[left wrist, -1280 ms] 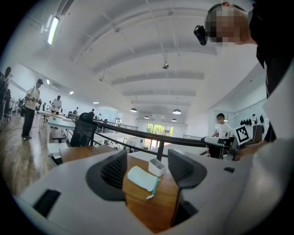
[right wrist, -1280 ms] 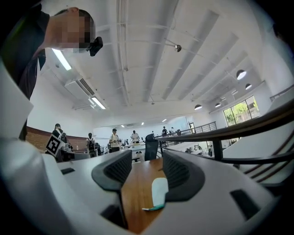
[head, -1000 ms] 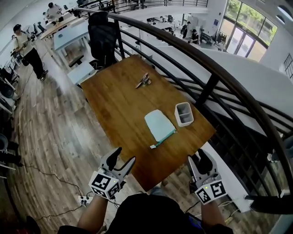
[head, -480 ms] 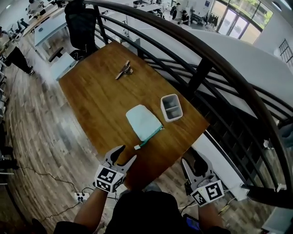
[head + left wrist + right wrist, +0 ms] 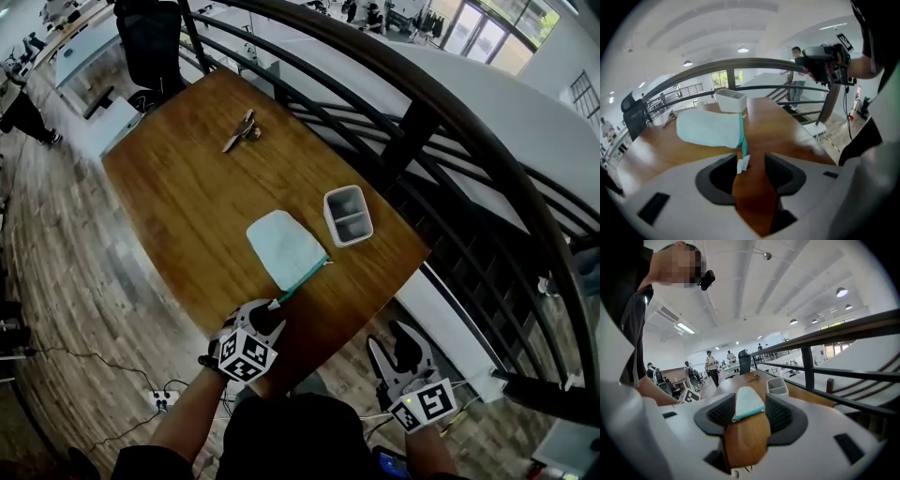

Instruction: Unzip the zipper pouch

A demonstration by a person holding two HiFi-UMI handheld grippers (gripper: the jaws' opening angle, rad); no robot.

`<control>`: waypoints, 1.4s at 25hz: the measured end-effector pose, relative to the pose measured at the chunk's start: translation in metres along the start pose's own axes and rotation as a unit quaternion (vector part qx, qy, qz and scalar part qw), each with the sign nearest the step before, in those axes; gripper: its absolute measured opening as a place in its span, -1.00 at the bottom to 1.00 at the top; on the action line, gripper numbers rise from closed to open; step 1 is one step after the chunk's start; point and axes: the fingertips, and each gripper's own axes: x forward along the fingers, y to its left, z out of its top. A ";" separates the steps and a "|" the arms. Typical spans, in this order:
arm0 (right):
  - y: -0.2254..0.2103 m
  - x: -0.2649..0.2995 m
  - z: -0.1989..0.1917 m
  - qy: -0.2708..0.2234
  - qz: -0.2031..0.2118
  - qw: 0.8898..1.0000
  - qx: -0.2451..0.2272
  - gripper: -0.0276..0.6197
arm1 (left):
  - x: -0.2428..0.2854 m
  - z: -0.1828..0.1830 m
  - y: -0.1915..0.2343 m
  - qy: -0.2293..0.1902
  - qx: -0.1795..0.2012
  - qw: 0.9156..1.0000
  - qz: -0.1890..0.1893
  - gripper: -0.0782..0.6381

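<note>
**Item 1, step in hand.** We log the left gripper (image 5: 267, 321) at the near edge of the table (image 5: 178, 192). Its jaws are closing round the white pull tab (image 5: 742, 164). The tab stands between the pads, close against one and clear of the other, so we judge it not yet pinched. To do this well, we would centre the tab, close fully on it, then draw along the line of the zipper strip (image 5: 306, 278) and not upward. The pouch looks light and will likely slide unless it is pinned.

**Item 2, idle tool.** The right gripper (image 5: 396, 345) hangs off the table's near right edge, with its jaws apart and nothing between them. We judge it the natural anchor for the pouch body.

**Item 3, task object.** The zipper pouch (image 5: 281, 244) lies flat at near centre of the table. It is pale teal soft fabric with a rounded far end. The darker teal zipper strip runs along its right side towards the tab.

**Item 4, surroundings.**
- Just right of the pouch is a bin (image 5: 353, 238) of rigid grey-white material, rectangular, with two compartments.
- At the far end is a small tool (image 5: 239, 131), well apart from the pouch. We cannot tell its kind.
- The tabletop is warm brown wood grain with a smooth sheen.
- A dark curved railing (image 5: 412, 122) runs along the right.
</note>
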 end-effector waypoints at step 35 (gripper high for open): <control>0.063 0.071 -0.035 0.077 0.071 0.987 -0.124 -0.29 | -0.104 0.106 0.033 -0.119 -0.201 0.968 -0.091 -0.71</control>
